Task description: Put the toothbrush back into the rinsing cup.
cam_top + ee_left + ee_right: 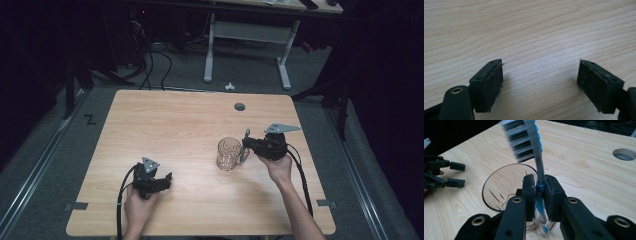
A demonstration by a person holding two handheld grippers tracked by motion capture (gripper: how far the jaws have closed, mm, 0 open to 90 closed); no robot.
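A clear glass mug point(228, 153) stands upright on the wooden table point(175, 120), right of centre. My right gripper point(248, 145) is just right of the mug, shut on a grey and blue toothbrush point(245, 145). In the right gripper view the toothbrush point(534, 152) stands upright between the jaws with its bristle head up, over the near side of the mug point(504, 187), and my right gripper point(540, 192) clamps its handle. My left gripper point(169, 180) rests low at the table's front left, open. In the left gripper view my left gripper point(540, 80) has bare wood between its pads.
A round grey cable hole point(240, 106) sits near the table's far edge. Beyond the table stand a white desk frame point(245, 45) and cables on a dark floor. In the right gripper view the other gripper point(441, 173) lies at the far left.
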